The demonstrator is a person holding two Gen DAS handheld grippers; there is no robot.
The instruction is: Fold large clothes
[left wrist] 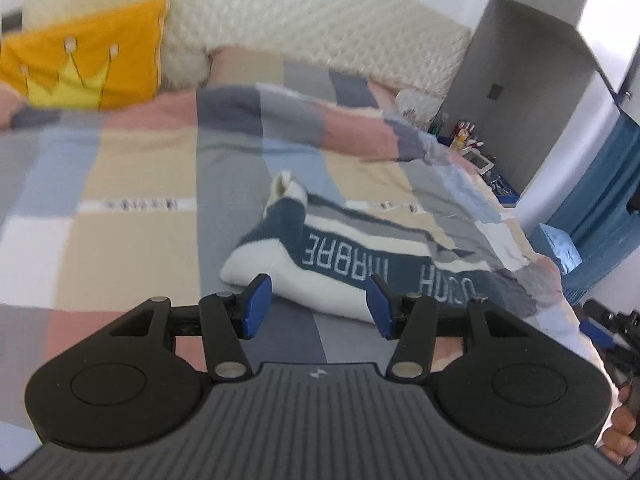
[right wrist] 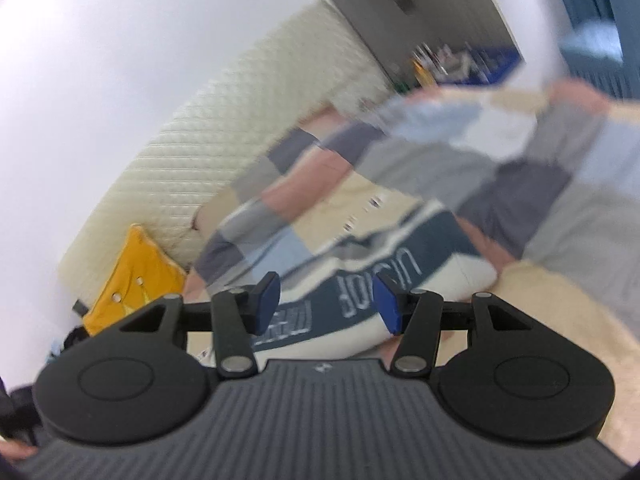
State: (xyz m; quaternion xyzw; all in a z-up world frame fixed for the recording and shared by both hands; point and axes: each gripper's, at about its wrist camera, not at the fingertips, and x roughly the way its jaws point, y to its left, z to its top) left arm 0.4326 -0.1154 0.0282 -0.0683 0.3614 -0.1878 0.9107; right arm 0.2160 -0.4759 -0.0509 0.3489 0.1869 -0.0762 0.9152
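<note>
Both tongs apart and empty, left gripper [left wrist: 318, 306] and right gripper [right wrist: 326, 304] above the folded sweater [left wrist: 360, 264] at lower centre of frame on the patchwork bed cover [left wrist: 140, 168]: looks soft, thick, floppy, so pinch doubled edges; open bed upper left, bed edge right.

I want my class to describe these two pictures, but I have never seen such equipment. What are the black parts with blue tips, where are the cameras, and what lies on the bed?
Each picture comes from a camera mounted on a hand-held gripper, looking along its two fingers. A person holds one in each hand. The left gripper and right gripper both stand open, holding nothing. On the pastel patchwork bedspread lies a folded navy, grey and cream knitted sweater with white lettering. An orange cushion with a yellow crown leans against the cream quilted headboard.
</note>
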